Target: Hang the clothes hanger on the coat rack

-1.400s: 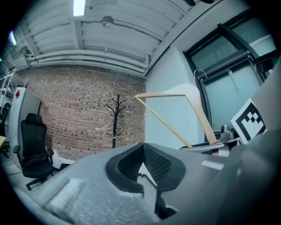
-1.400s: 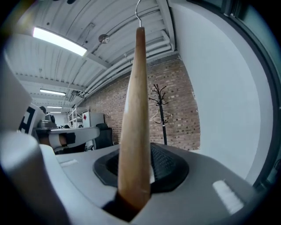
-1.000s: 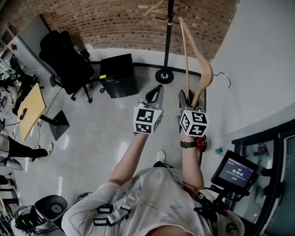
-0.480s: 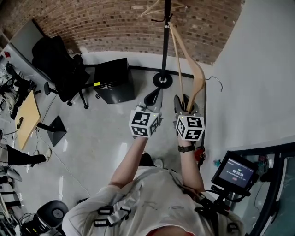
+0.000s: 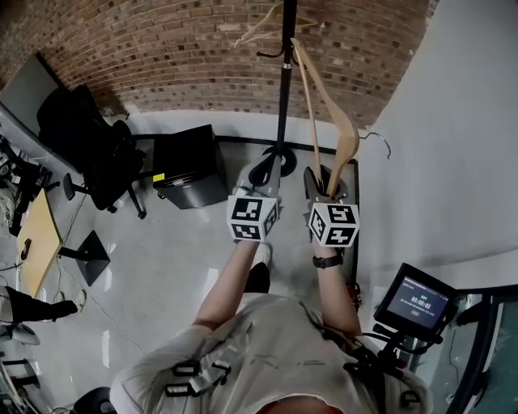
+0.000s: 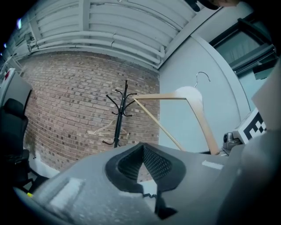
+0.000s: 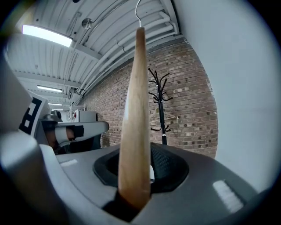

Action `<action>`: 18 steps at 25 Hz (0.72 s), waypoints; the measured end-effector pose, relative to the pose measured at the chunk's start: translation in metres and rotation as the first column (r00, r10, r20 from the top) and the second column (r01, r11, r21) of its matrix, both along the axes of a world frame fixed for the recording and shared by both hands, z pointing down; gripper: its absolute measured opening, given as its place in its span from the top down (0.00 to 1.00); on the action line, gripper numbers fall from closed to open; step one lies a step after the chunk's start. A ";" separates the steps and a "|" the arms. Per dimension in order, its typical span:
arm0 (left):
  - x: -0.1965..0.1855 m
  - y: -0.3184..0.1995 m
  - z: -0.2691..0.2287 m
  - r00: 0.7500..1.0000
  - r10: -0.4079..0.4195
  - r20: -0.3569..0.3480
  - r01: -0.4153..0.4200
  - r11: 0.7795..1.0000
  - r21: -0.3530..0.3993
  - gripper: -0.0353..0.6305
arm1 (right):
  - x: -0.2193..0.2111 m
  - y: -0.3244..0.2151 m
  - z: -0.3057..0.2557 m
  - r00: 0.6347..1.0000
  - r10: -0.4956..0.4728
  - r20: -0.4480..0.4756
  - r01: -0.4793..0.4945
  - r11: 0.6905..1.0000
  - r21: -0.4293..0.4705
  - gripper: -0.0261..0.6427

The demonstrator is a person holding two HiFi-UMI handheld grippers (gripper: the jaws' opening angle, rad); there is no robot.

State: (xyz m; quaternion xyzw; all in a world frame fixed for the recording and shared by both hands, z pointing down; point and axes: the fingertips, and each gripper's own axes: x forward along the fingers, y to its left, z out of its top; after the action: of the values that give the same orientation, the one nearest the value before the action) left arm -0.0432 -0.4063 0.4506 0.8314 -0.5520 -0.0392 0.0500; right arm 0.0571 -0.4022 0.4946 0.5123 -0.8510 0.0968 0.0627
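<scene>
A wooden clothes hanger (image 5: 346, 144) with a metal hook (image 5: 377, 140) stands upright in my right gripper (image 5: 325, 183), which is shut on the lower end of one arm. In the right gripper view the hanger (image 7: 134, 114) rises from between the jaws, hook (image 7: 139, 12) at the top. My left gripper (image 5: 265, 173) is beside it on the left, shut and holding nothing (image 6: 142, 169). The black coat rack (image 5: 283, 89) stands just ahead by the brick wall, its base partly hidden behind the left gripper. Another light hanger (image 6: 105, 130) hangs on the coat rack (image 6: 119, 115).
A black cabinet (image 5: 184, 166) and a black office chair (image 5: 89, 141) stand left of the rack. A white wall (image 5: 453, 121) runs along the right, with a small screen on a stand (image 5: 417, 301) near it. A wooden table (image 5: 32, 242) is at the far left.
Both grippers have moved forward toward the coat rack, which now stands closer. The hanger stays in the right gripper, and its top now reaches beside the rack's pole.
</scene>
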 end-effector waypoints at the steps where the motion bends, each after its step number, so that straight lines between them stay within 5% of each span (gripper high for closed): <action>1: -0.002 -0.004 -0.006 1.000 0.001 0.003 -0.001 1.000 0.013 0.94 | -0.004 -0.002 -0.005 1.000 -0.001 -0.004 0.001 1.000 0.009 0.79; 8: -0.021 -0.045 -0.042 1.000 -0.015 0.008 0.015 0.995 0.094 0.94 | -0.027 -0.039 -0.035 0.999 -0.014 -0.032 0.016 0.997 0.072 0.79; 13: -0.087 -0.124 -0.040 0.999 -0.047 -0.026 0.049 0.992 0.119 0.94 | -0.096 -0.130 -0.024 0.994 -0.095 -0.045 0.099 0.992 0.084 0.79; 18: -0.111 -0.155 -0.046 0.999 -0.025 -0.034 0.029 0.990 0.136 0.94 | -0.130 -0.154 -0.014 0.980 -0.157 -0.119 0.163 0.986 0.041 0.79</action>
State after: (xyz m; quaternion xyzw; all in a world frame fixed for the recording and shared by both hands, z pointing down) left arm -0.1539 -0.5614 0.4044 0.8247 -0.5582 -0.0910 0.0014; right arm -0.0731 -0.5566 0.4809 0.4483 -0.8866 0.0403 0.1065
